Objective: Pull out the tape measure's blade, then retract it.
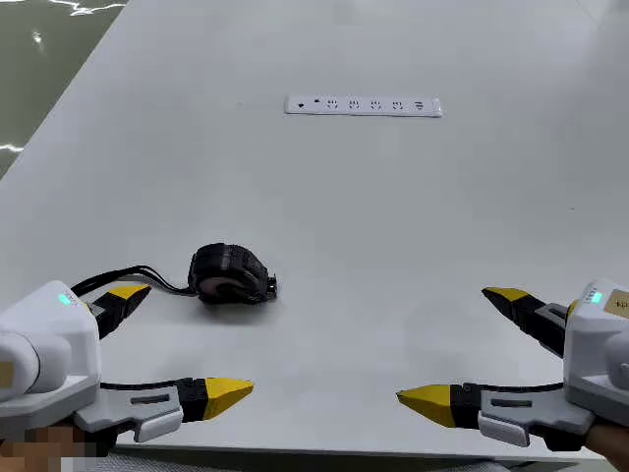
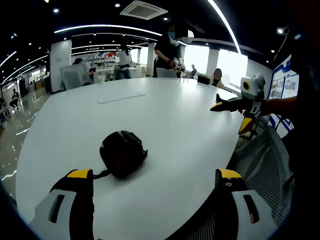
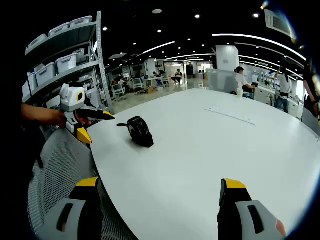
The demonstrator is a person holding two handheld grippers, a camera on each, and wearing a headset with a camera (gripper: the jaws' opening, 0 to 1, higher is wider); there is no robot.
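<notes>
A black tape measure (image 1: 232,274) lies on the white table (image 1: 373,206), with a black wrist strap trailing to its left. Its blade is in the case. My left gripper (image 1: 182,339) is open at the table's near left, just short of the tape measure (image 2: 122,152), nothing between its yellow-tipped fingers. At the near right, well apart from the tape measure (image 3: 140,131), my right gripper (image 1: 462,346) is open and holds nothing. The right gripper (image 2: 235,112) appears in the left gripper view, and the left gripper (image 3: 87,125) in the right gripper view.
A white power strip (image 1: 363,105) lies flat at the far middle of the table. The table's front edge runs just below both grippers. A mesh chair back (image 3: 55,165) sits by the edge. People stand far behind in the office (image 2: 170,50).
</notes>
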